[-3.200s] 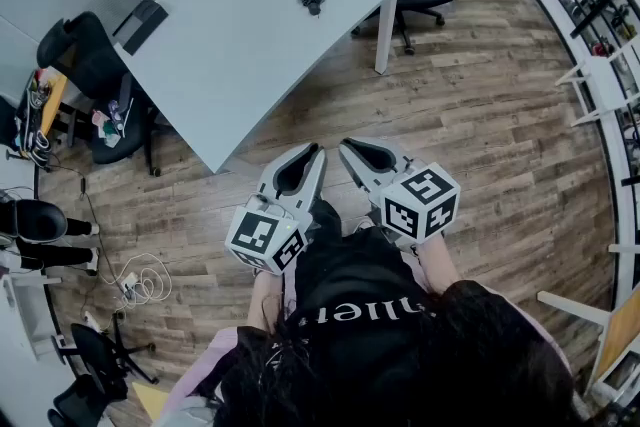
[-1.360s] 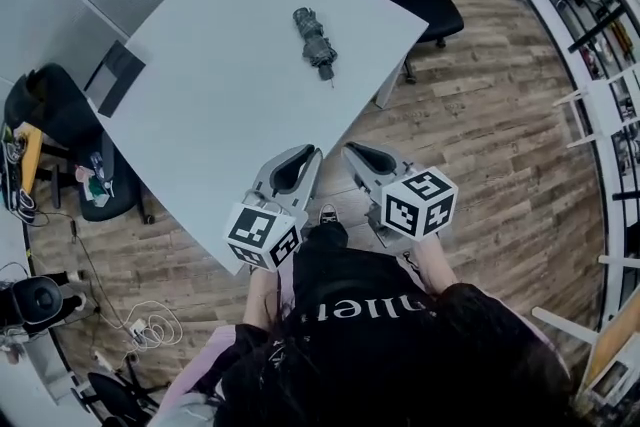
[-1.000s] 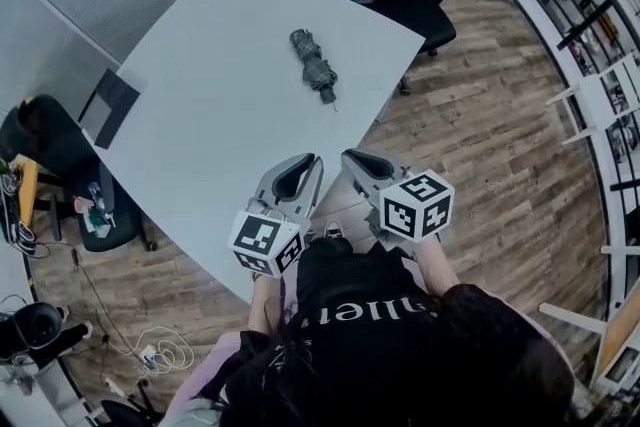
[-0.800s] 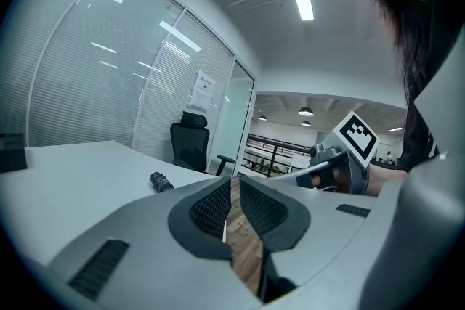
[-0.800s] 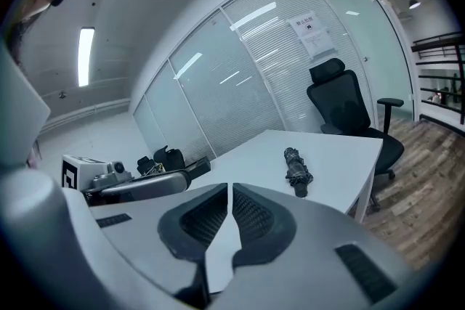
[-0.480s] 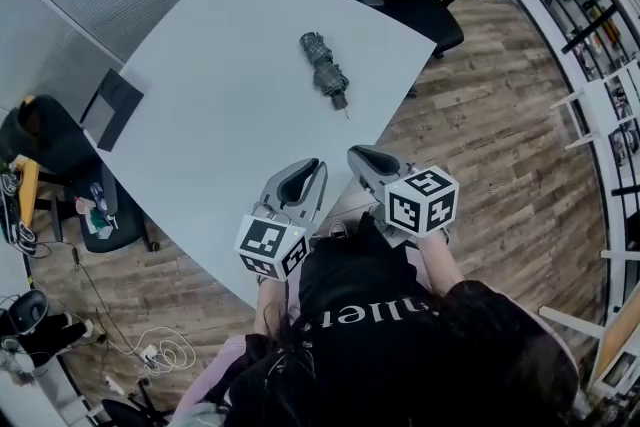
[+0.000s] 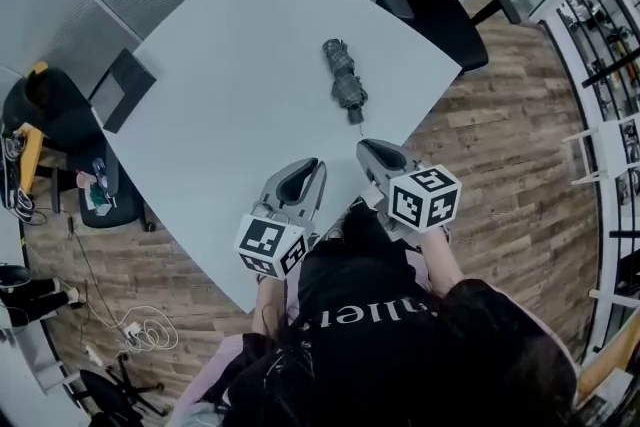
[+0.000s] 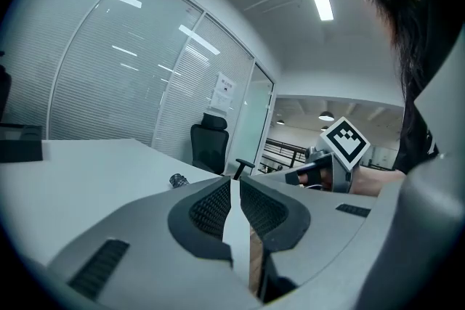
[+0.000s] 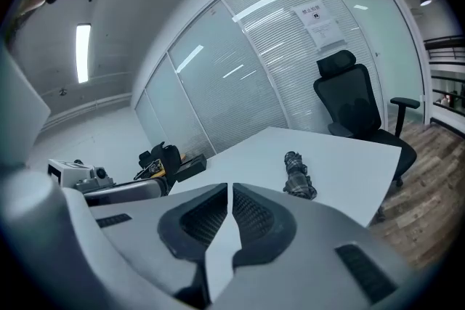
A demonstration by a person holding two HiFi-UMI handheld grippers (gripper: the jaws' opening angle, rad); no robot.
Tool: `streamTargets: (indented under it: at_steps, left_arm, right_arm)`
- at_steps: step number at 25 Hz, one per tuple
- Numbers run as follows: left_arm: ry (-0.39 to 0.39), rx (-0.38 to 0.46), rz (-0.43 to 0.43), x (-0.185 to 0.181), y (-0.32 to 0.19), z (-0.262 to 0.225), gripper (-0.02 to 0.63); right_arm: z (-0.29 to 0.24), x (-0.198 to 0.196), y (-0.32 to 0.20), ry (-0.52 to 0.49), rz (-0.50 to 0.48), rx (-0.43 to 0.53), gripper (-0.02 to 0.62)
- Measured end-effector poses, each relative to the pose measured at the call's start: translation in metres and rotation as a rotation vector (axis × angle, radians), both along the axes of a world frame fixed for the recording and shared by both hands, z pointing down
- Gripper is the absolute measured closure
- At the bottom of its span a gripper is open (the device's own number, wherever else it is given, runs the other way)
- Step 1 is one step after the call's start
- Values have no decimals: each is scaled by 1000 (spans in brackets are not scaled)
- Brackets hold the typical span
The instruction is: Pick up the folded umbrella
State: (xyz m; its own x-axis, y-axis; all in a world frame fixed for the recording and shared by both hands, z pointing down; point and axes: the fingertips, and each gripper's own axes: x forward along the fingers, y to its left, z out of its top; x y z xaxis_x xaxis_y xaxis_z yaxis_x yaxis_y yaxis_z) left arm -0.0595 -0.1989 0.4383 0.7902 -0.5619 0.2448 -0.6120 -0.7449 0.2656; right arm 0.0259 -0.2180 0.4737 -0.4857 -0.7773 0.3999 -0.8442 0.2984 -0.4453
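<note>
**Closing in on the umbrella, both grippers empty**

Compared with a few seconds back, the person has walked up to the worktop [image 7: 220, 115]. The folded umbrella [image 7: 346, 85] used to sit far off at the top of the head view and is now near the middle, just above the right gripper [image 7: 368, 147].

What could go wrong: both grippers are fully closed with nothing between the jaws, the left gripper [image 7: 315, 165] too. If the right one goes in like that, I'd guess it just shoves the umbrella. It lies near the worktop's right edge, with bare floor below, so a push sideways could roll it off. It's also soft bunched fabric (looks plaid in the right gripper view), so a pinch on loose cloth might slip.

Pose: both grippers sit side by side in front of the person's chest at lower centre, over the worktop's near edge. They're tipped slightly down, marker cubes toward the body. The right one lines up roughly with the umbrella's near end.
</note>
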Motion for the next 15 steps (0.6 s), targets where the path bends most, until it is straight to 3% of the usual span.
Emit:
streamTargets:
  at_steps: [9, 15]
  left_arm:
    - [-34, -5, -128, 11, -44, 5, 552]
    - [-65, -24, -243, -6, -72, 8, 552]
  right_arm:
    - [30, 33, -72, 58, -63, -14, 558]
    - [72, 47, -126, 168, -129, -68, 557]
